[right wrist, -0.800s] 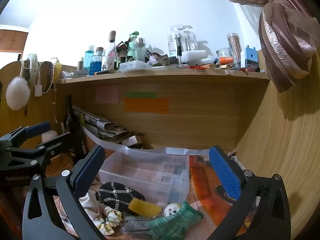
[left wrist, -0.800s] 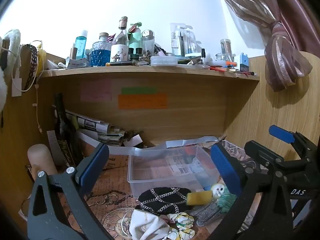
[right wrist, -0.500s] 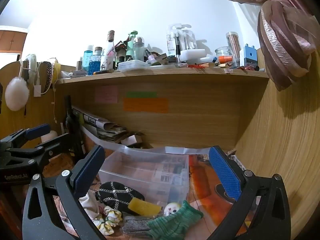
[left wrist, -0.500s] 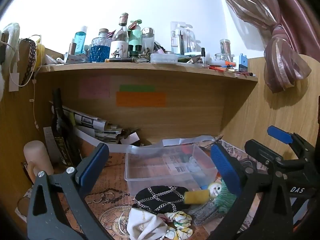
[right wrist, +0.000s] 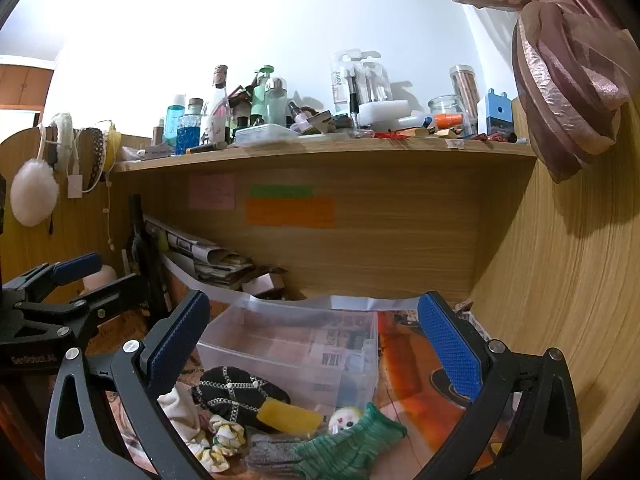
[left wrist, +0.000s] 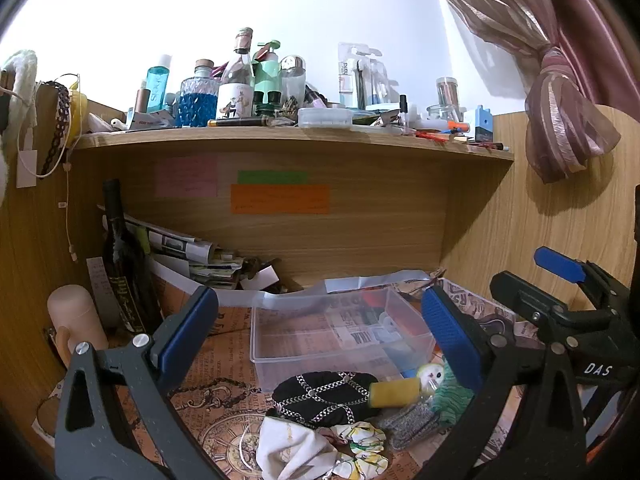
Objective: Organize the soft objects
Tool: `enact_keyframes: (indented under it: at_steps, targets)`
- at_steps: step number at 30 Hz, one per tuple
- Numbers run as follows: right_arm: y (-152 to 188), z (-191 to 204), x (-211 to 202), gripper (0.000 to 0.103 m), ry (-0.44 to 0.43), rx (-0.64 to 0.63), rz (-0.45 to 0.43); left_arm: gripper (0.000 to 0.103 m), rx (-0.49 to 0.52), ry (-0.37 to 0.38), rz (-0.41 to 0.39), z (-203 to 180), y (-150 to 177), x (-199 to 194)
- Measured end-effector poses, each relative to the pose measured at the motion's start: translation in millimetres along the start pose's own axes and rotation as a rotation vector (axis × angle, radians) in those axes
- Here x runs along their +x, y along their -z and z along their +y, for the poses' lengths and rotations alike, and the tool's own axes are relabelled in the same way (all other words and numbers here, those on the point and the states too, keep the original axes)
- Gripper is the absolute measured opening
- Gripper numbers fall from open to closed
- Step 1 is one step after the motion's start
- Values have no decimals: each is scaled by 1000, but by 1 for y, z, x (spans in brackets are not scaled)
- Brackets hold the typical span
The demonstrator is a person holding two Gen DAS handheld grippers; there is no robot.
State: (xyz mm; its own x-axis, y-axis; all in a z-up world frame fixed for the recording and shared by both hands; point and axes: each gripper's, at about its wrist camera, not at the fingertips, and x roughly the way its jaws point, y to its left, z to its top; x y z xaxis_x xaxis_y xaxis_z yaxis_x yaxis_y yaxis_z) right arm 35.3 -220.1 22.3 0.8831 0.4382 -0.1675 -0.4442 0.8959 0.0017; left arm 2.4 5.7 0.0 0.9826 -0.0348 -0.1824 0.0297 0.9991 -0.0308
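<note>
A clear plastic bin (left wrist: 340, 332) (right wrist: 296, 344) stands empty on the patterned desk mat. In front of it lies a heap of soft things: a black chain-pattern pouch (left wrist: 324, 394) (right wrist: 236, 394), a yellow sponge roll (left wrist: 394, 394) (right wrist: 288, 416), a white cloth (left wrist: 288, 448), a yellow-white scrunchie (left wrist: 360, 446) (right wrist: 220, 440), a grey sock (left wrist: 408, 424), a green knit glove (right wrist: 352, 446) and a small white doll face (right wrist: 344, 420). My left gripper (left wrist: 320, 320) is open above the heap. My right gripper (right wrist: 316, 324) is open, to the right of the left one.
A wooden shelf (left wrist: 280, 134) crowded with bottles and jars hangs above. A dark wine bottle (left wrist: 124, 264), stacked papers (left wrist: 188, 256) and a beige cylinder (left wrist: 72, 316) stand at the left. Wooden panels wall in the right side. A pink curtain (right wrist: 568, 92) hangs at the upper right.
Both grippers have drifted back and up slightly, so the bin and heap sit a little lower and more fully in view. Nothing was grasped.
</note>
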Motion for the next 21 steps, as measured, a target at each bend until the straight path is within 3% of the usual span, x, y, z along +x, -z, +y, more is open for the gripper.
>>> enact_keyframes:
  at_steps: [21]
  targets:
    - [1,1,1,103,-1,7,4,103,3,-2,-4,-1,0,0]
